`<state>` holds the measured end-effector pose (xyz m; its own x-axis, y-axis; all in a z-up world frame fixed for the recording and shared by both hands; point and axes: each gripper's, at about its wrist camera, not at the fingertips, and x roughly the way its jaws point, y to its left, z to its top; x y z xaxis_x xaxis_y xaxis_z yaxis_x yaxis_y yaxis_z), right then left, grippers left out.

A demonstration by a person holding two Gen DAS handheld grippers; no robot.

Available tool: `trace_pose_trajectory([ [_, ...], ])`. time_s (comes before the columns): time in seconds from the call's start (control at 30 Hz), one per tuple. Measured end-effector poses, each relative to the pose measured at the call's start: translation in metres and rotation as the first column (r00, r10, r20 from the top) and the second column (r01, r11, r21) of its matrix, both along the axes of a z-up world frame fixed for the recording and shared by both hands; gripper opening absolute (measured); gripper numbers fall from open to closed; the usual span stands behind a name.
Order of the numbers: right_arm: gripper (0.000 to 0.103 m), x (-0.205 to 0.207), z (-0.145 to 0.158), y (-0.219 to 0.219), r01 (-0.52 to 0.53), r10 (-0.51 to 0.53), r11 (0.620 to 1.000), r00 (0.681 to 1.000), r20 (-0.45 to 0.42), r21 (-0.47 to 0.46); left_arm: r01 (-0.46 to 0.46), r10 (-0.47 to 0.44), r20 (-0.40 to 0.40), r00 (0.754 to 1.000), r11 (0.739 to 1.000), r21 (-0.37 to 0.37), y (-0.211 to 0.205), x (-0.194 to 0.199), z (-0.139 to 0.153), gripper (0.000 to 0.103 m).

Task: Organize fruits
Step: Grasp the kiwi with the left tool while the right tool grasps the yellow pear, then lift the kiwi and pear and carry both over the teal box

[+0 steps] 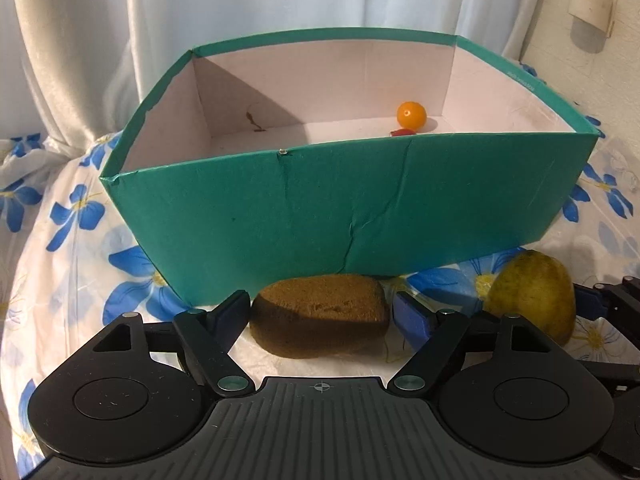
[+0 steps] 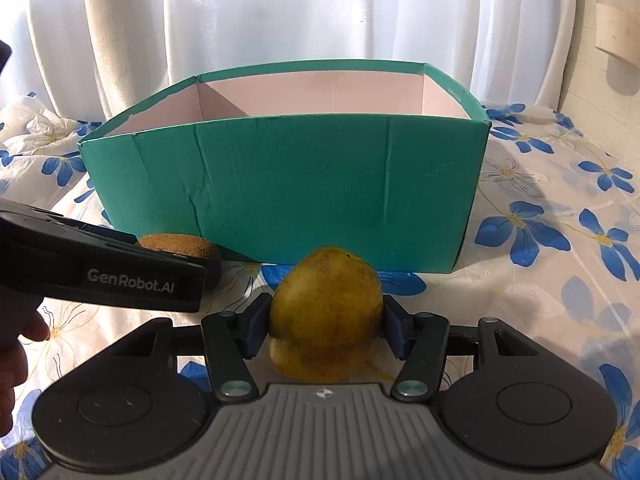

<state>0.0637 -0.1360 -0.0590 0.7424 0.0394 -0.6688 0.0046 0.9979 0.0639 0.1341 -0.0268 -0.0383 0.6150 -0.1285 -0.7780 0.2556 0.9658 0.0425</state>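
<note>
**Tongs on a kiwi and a pear, in front of the green box**

Left tongs of mine stand spread around the brown kiwi, which lies on the table just in front of the green box. One blue pad sits close against the kiwi's left end; the other pad is a little off its right end, with a strip of cloth showing between, so I am not pinching it. From my right-hand camera I see the same tongs from the side, with only the top of the kiwi showing behind the black body.

Right tongs are partly drawn in around the yellow-green pear. Both blue pads lie against the pear's sides, left and right, and no gap shows at either one, so I read it as pinched. The pear rests low on the flowered cloth that covers the table, just in front of the box's near wall. In the left view the pear stands to the right of the kiwi, near it but not touching.

Inside the box, toward the far right corner, sits a small orange fruit, round and shiny. A red thing peeks over the near rim beside it; I cannot tell what it is. Part of my hand shows at the left edge of the right view. White curtains hang behind the box.
</note>
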Motion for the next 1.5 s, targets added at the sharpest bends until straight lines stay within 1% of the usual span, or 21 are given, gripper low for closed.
trace_pose_trajectory([
  [0.1,0.058,-0.004,0.0,-0.002,-0.004,0.004,1.0,1.0,0.007,-0.011,-0.007,0.007,0.007,1.0,1.0,0.028,-0.003,0.004,-0.007,0.082],
  [0.17,0.058,-0.004,-0.001,-0.001,-0.008,0.009,1.0,1.0,0.011,-0.024,-0.01,0.01,-0.016,1.0,1.0,0.028,-0.003,0.007,-0.013,0.083],
  [0.23,0.058,-0.003,-0.001,-0.001,-0.01,0.01,1.0,1.0,0.012,-0.03,-0.016,0.017,-0.014,1.0,1.0,0.014,0.0,0.007,-0.014,0.083],
  [0.4,0.058,0.001,-0.003,0.002,-0.015,0.016,0.999,1.0,0.01,-0.042,0.001,-0.001,0.005,1.0,1.0,0.011,0.002,0.001,-0.014,0.082],
  [0.5,0.058,0.002,-0.007,0.003,-0.017,0.017,0.999,1.0,-0.005,-0.044,-0.003,0.003,-0.006,1.0,1.0,-0.005,0.005,-0.003,-0.012,0.081],
  [0.6,0.057,0.001,-0.006,0.003,-0.018,0.018,0.999,1.0,-0.008,-0.042,-0.006,0.006,0.005,1.0,1.0,-0.003,0.008,-0.013,-0.005,0.081],
  [0.7,0.057,-0.002,-0.003,-0.002,0.008,-0.009,1.0,1.0,-0.02,-0.019,-0.011,0.011,0.019,1.0,1.0,-0.001,0.009,-0.023,0.007,0.081],
  [0.8,0.057,-0.006,0.004,-0.009,0.039,-0.04,0.999,0.999,-0.013,-0.013,-0.008,0.008,0.038,0.999,1.0,-0.003,0.007,-0.033,0.027,0.081],
  [0.87,0.057,-0.01,0.013,-0.014,0.056,-0.056,0.998,0.998,0.005,-0.009,-0.005,0.005,0.069,0.998,1.0,-0.003,0.005,-0.039,0.044,0.081],
  [0.97,0.057,-0.014,0.035,-0.021,0.074,-0.074,0.997,0.996,0.043,-0.007,-0.001,0.0,0.116,0.993,1.0,0.005,0.002,-0.046,0.074,0.081],
  [1.07,0.057,-0.019,0.063,-0.026,0.078,-0.078,0.997,0.991,0.105,0.002,-0.008,0.008,0.177,0.984,1.0,-0.002,0.003,-0.044,0.108,0.081],
  [1.17,0.057,-0.021,0.094,-0.029,0.072,-0.071,0.997,0.981,0.179,0.0,-0.031,0.027,0.247,0.969,0.999,0.012,0.001,-0.037,0.144,0.082],
  [1.23,0.057,-0.018,0.116,-0.03,0.062,-0.061,0.998,0.972,0.229,0.0,-0.047,0.044,0.294,0.955,0.999,0.003,0.001,-0.028,0.168,0.082],
  [1.33,0.057,-0.01,0.147,-0.028,0.056,-0.048,0.998,0.953,0.3,-0.017,-0.085,0.079,0.327,0.942,0.996,0.006,-0.001,-0.011,0.2,0.082],
  [1.4,0.057,-0.004,0.166,-0.028,0.045,-0.042,0.999,0.941,0.334,-0.001,-0.111,0.102,0.36,0.927,0.994,0.004,-0.001,-0.002,0.22,0.081],
  [1.5,0.057,0.004,0.194,-0.03,0.042,-0.05,0.999,0.919,0.391,0.028,-0.126,0.122,0.4,0.908,0.992,-0.018,-0.003,0.011,0.246,0.082],
])
